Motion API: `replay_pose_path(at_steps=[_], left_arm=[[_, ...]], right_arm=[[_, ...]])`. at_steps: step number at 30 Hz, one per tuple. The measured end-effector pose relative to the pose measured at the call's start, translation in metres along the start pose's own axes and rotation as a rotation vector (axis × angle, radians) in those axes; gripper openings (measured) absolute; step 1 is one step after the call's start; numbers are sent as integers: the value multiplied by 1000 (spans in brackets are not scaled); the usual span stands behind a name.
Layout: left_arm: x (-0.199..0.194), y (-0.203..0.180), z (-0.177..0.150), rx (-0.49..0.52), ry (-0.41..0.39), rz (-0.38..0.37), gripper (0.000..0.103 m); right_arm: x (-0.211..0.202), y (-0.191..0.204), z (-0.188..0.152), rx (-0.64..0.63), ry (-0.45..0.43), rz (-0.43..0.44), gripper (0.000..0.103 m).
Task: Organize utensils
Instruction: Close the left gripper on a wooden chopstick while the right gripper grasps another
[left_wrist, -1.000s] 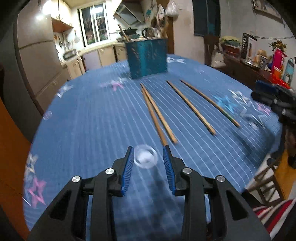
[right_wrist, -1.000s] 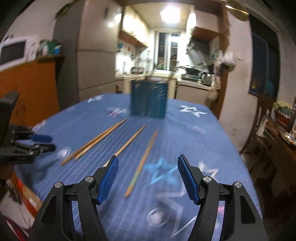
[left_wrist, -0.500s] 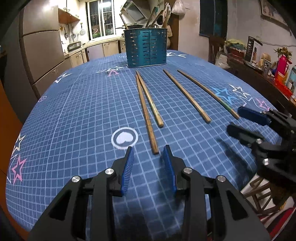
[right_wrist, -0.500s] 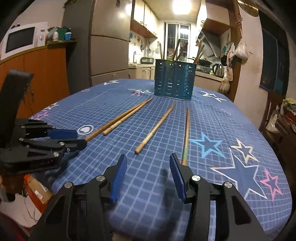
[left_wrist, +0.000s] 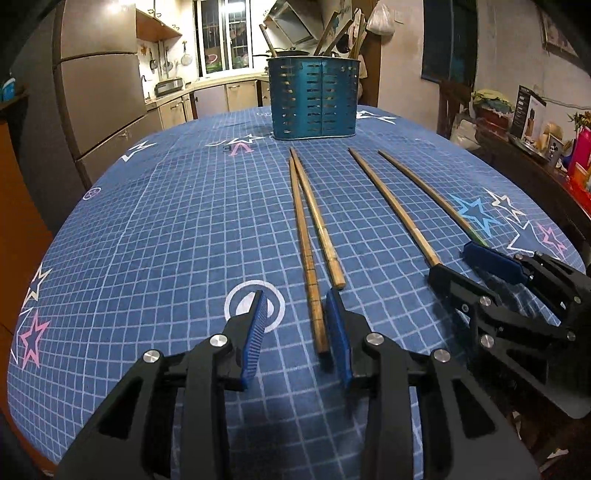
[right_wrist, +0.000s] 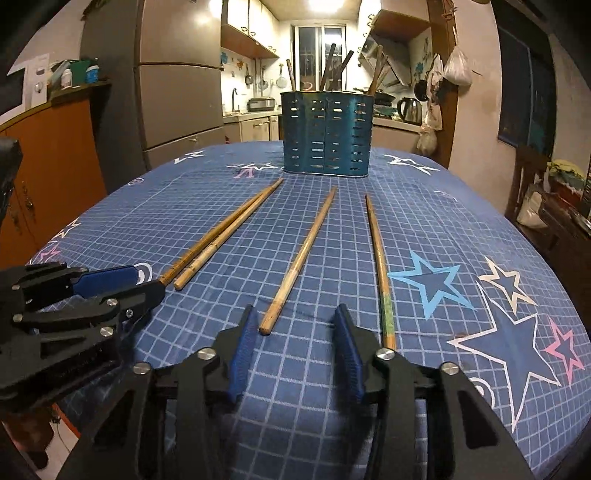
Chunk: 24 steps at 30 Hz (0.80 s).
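Change: both hand-held grippers lower and nearer the chopstick ends | Left hand-held gripper (left_wrist: 295, 325): narrowing around leftmost chopstick (left_wrist: 308, 258), not clamped | Right hand-held gripper (right_wrist: 293, 345): closing, empty; third chopstick (right_wrist: 299, 258) ahead | Holder (right_wrist: 327, 134): far surface (right_wrist: 461, 221) end | Technique: centre stick before squeezing.

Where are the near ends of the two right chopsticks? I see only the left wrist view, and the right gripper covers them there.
Observer: The third chopstick ends between the fingertips of the right gripper, nearer its left finger. It is not pinched, and the jaws are closing.
Operator: And the fourth one?
Observer: The fourth chopstick lies outside the jaws, and its near end runs close beside the right finger.
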<state>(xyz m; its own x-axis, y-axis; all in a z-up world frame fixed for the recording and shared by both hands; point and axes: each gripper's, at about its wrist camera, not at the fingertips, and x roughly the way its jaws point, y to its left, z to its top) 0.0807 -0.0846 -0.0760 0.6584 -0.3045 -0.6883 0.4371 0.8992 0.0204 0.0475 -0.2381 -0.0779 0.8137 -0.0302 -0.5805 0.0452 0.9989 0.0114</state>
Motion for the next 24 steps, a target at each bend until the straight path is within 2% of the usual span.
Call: replay_pose_path(at_steps=[2,4,6,13,17,21,24], left_arm=[[-1,-2,-1,12,-6,-5,25],[-2,-4,-2,21,-12,-9,19],[-2,-7,-3,31,-17,-13,6],[-9,5,-8,-19,-23,-53,5],[-16,15,-12,-68,-28,-19,5],[-32,29,-7,-94,-83,43,5],[-52,37,5,-75,-121,95,5]], right_arm=[[2,2,1,2,7,3,25],[3,0,2,15,6,-1,18],[2,-5,0,29,1,2,10],[-10,-13,-7,35,-16,48,8],[-27,-19,-4,26,-69,39,8],[-46,-28,8,25,-135,13,8],[-62,-34,21,18,-178,7,8]])
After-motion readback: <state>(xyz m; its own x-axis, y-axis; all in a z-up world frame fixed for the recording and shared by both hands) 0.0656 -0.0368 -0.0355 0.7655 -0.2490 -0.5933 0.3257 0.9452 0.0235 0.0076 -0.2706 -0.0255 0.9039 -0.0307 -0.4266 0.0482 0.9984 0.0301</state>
